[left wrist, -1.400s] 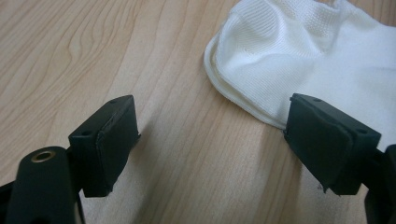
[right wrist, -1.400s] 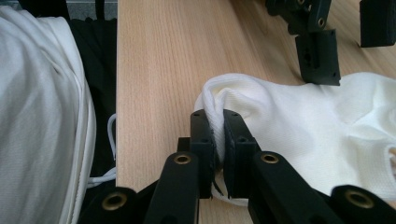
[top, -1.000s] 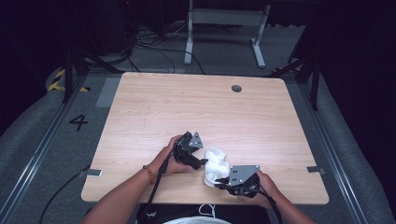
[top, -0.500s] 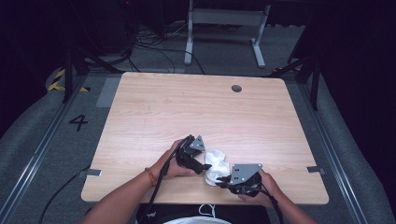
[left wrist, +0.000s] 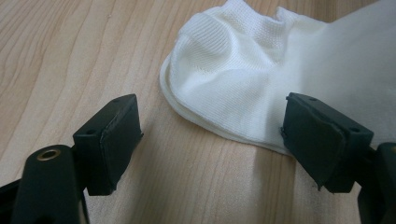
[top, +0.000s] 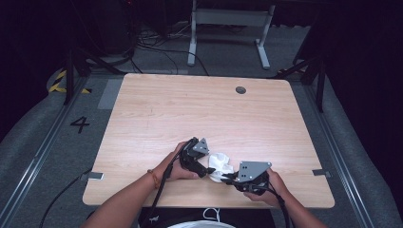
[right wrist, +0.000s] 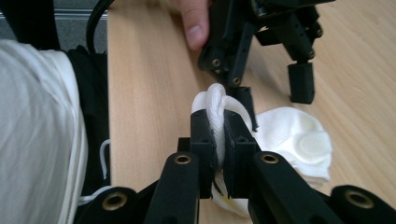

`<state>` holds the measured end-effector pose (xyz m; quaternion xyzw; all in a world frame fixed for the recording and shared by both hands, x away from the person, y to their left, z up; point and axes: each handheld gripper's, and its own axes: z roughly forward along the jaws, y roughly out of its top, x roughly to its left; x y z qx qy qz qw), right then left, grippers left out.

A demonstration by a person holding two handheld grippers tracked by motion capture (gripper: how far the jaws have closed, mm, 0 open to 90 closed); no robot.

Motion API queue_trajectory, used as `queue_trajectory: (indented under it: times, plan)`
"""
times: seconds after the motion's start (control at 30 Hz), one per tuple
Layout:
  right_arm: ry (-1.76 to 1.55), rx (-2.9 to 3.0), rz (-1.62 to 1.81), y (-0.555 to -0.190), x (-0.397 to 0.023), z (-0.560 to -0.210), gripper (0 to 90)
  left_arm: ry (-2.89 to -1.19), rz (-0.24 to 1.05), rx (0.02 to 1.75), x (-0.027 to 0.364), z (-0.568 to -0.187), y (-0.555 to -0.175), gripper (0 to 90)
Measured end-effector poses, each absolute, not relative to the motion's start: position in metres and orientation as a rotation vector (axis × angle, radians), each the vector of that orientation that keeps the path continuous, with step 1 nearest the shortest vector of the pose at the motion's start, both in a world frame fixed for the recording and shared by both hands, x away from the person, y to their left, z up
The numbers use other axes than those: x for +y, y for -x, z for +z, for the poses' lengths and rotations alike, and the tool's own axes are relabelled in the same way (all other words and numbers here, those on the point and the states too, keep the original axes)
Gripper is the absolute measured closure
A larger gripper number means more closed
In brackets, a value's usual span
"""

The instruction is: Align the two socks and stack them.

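Two grippers sit at the near edge of my wooden table (top: 190,109), one white sock (top: 219,164) between them.

Left gripper (left wrist: 212,140) — jaws spread wide, gripping nothing. I see its jaws low over the tabletop (left wrist: 70,60); the sock (left wrist: 261,79) lies flat ahead of them, its rounded folded edge nearest, and the jaw at the right of that view stands in front of the sock's edge. Whether that jaw touches the cloth I cannot tell. From the high view this gripper (top: 202,167) sits just left of the sock, held in my left hand (top: 177,166).

Right gripper (right wrist: 218,133) — jaws clamped on a bunched fold of the sock (right wrist: 299,140), which loops up out of the top of the closed jaws. The rest of the sock spreads on the wood to the right in that view, with a small oval patch showing on it. Beyond it stands the left gripper (right wrist: 275,100), jaws pointing down, one close to the pinched fold, with a fingertip (right wrist: 194,23) beside it. From above, the right gripper (top: 227,179) sits just right of the sock, in my right hand (top: 271,187).

Further items: a small round grommet (top: 241,90) at the table's far side, well apart from the sock; a floor marking "4" (top: 80,124) left of the table.
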<state>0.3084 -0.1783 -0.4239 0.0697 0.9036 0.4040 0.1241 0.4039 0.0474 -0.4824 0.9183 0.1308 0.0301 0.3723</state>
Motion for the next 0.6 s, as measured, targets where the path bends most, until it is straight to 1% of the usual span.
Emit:
queue_trajectory:
  times: [0.27,0.6]
  plan:
    - [-0.301,2.593,1.21,-0.331,-0.18,-0.42,84.9,-2.365,0.074,0.309,0.048,-0.482,-0.405,20.6]
    - [-0.344,2.59,1.173,-0.359,-0.171,-0.423,85.0,-2.361,0.073,0.295,0.049,-0.482,-0.407,20.9]
